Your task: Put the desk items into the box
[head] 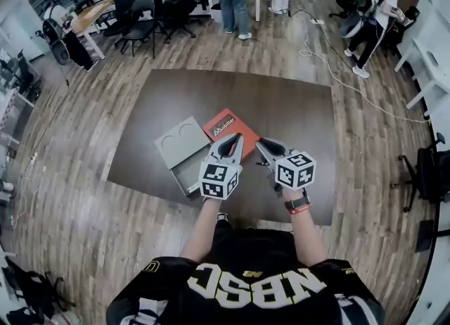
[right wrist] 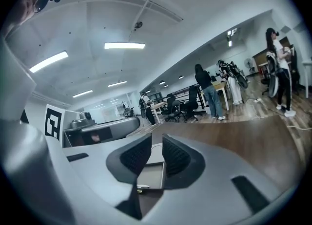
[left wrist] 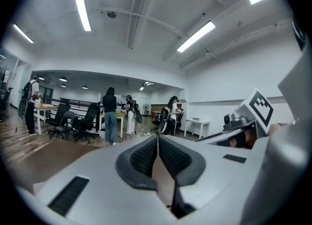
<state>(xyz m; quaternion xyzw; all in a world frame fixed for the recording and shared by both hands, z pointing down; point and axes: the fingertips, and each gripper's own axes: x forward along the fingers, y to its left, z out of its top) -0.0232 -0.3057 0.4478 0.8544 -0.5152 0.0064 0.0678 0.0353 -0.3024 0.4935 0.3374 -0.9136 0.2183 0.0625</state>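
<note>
- Left tongs (head: 236,139): pads together, holding nothing, over the right edge of the open grey box (head: 184,176).
- Right tongs (head: 259,143): pads apart, empty, just right of the box.
- The box tray seems to hold one small pale item.
- A red flat pack (head: 232,124) lies on the counter (head: 295,112) against the box lid's right side, just beyond the left tongs, which are nearer.

Black jersey (head: 239,250), white lettering (head: 261,290)

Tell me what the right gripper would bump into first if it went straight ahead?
Probably the open grey box on the brown table: it sits right in line between the right gripper's parted jaws, a little lower. How far off is hard to judge.
</note>
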